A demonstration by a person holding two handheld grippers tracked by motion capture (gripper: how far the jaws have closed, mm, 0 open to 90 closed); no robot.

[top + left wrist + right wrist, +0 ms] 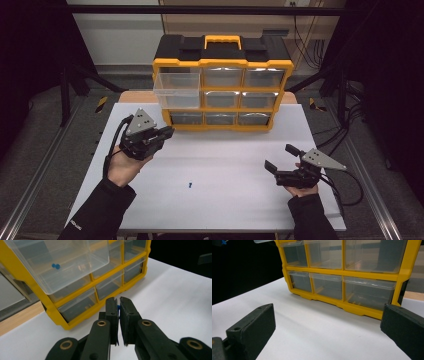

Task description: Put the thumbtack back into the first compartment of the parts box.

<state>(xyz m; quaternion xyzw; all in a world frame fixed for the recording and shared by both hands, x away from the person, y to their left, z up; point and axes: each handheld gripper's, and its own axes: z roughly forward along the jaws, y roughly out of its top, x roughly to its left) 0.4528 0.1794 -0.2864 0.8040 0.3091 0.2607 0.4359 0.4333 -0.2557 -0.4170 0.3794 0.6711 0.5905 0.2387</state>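
A yellow and black drawer cabinet (pixel 223 63) stands at the back of the white table. Its clear top-left drawer (pixel 177 90) is pulled out, and two small blue pieces (pixel 55 265) lie inside it. My left gripper (pixel 167 133) hovers just below and in front of that drawer. In the left gripper view its jaws (pixel 118 305) are shut on a tiny blue piece (pixel 118 308) that peeks out between the pads. Another small blue piece (pixel 190 185) lies on the table near the front. My right gripper (pixel 281 157) rests at the right, open, with nothing between its jaws (pixel 329 313).
The white table (pixel 235 165) sits on a wooden top with dark floor and metal frame rails around it. The cabinet's other clear drawers (pixel 368 291) are pushed in. Cables trail from both grippers toward the table's front edge.
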